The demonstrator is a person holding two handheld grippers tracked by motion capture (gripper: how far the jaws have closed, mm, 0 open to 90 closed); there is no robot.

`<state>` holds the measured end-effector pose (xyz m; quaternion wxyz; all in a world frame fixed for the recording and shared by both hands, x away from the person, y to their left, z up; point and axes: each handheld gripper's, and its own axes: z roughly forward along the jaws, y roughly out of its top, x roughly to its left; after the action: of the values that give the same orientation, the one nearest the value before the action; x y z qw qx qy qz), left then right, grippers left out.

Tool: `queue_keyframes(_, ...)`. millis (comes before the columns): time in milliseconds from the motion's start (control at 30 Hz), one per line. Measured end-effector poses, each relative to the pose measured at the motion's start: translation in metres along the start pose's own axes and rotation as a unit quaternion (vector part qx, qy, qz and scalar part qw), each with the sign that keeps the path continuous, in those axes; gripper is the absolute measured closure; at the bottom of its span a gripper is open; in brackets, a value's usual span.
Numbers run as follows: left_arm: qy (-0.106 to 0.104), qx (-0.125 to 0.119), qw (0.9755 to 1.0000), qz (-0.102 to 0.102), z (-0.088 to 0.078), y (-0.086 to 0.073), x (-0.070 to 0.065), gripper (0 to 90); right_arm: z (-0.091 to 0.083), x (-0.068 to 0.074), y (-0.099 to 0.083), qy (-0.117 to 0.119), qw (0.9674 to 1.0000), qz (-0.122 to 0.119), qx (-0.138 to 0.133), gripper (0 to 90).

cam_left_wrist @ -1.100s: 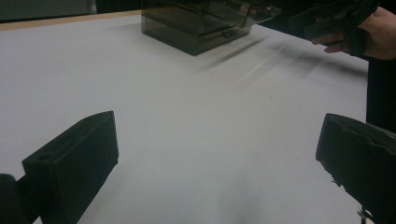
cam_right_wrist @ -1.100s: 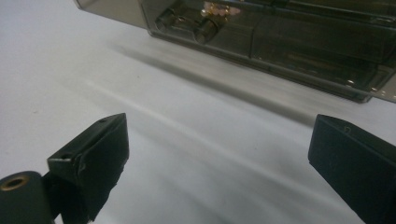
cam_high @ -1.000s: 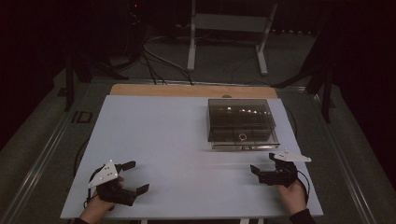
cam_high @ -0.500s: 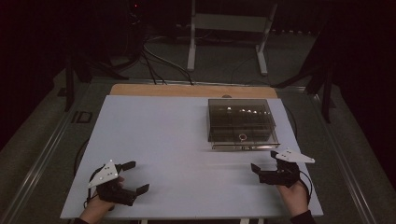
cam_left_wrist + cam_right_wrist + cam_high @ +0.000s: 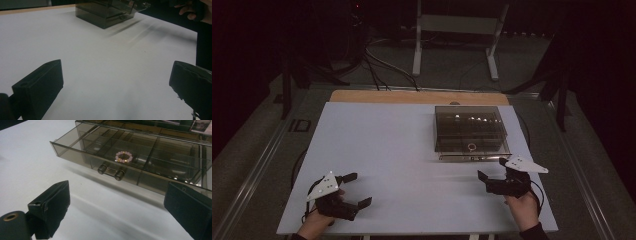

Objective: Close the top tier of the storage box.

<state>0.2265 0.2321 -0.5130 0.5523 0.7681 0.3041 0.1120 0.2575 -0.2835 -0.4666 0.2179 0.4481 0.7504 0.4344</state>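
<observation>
Facing the pulled-out drawer (image 5: pixel 130 162) of the smoked transparent plastic organiser box (image 5: pixel 469 130), the right gripper (image 5: pixel 496 171) is held nearer, jaws spread and empty. The drawer's handle (image 5: pixel 111 172) lies just ahead, its long axis crosswise; a pink bead bracelet (image 5: pixel 124 156) rests inside. The left gripper (image 5: pixel 354 190), likewise released, sits well apart.

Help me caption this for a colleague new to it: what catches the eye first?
The smoky clear organizer box stands at the far right of the white table, its drawer pulled open with a pink bead bracelet inside. The right gripper sits open just in front of it, while the left gripper rests open at the near left.
</observation>
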Motion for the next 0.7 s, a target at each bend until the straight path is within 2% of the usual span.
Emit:
queue_keyframes(100, -0.001, 0.003, 1.0, 0.0, 0.0, 0.0, 0.0, 0.0, 0.002, 0.002, 0.002, -0.007, 1.0, -0.002, 0.0, 6.6)
queue_keyframes(200, 0.0, 0.0, 1.0, -0.001, 0.0, 0.0, 0.0, 0.0, 0.003, 0.007, 0.003, -0.034, 0.9994, -0.009, -0.002, 6.6)
queue_keyframes(300, -0.001, 0.003, 1.0, 0.0, 0.0, 0.0, 0.0, 0.0, 0.005, 0.009, 0.005, -0.04, 0.9991, -0.01, 0.0, 6.6)
queue_keyframes(433, -0.001, -0.001, 1.0, -0.001, 0.0, 0.0, 0.0, 0.0, 0.009, 0.011, 0.006, -0.042, 0.999, -0.011, 0.011, 6.6)
queue_keyframes(600, 0.0, -0.002, 1.0, -0.001, 0.0, 0.0, 0.0, 0.0, 0.016, 0.011, 0.006, -0.027, 0.9996, -0.002, 0.014, 6.7)
queue_keyframes(700, 0.0, 0.001, 1.0, 0.0, 0.0, 0.0, 0.0, 0.0, 0.02, 0.011, 0.003, -0.036, 0.9992, -0.007, 0.018, 14.8)
